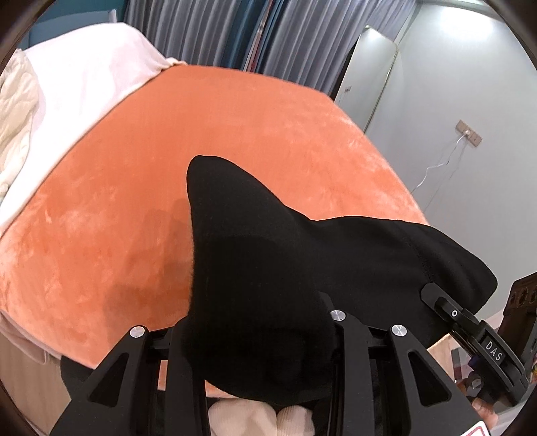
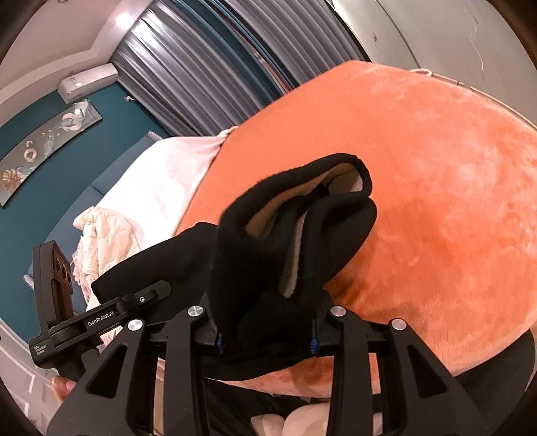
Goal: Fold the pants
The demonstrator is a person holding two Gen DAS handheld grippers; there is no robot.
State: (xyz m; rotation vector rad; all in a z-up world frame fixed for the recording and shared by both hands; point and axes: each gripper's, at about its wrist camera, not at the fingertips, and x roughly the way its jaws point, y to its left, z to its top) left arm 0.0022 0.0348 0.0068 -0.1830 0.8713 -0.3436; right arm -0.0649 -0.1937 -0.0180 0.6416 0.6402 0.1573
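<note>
The black pants point(image 1: 255, 268) with a pale fleece lining point(image 2: 295, 248) hang between both grippers above the orange blanket point(image 1: 208, 134). My left gripper point(image 1: 261, 338) is shut on one bunched end of the pants; its fingertips are buried in the cloth. The fabric stretches right to the other gripper point(image 1: 470, 322). In the right wrist view my right gripper point(image 2: 268, 338) is shut on the other bunched end of the pants point(image 2: 268, 268), with the open edge standing up in front of the lens. The left gripper point(image 2: 100, 318) shows at the lower left there.
The orange blanket point(image 2: 436, 201) covers most of the bed. White bedding point(image 1: 77, 77) and a crumpled cream quilt point(image 1: 13, 127) lie at its far left. Grey curtains point(image 1: 228, 30) and a wall with a socket point(image 1: 468, 132) stand behind. The bed's edge falls off at the right.
</note>
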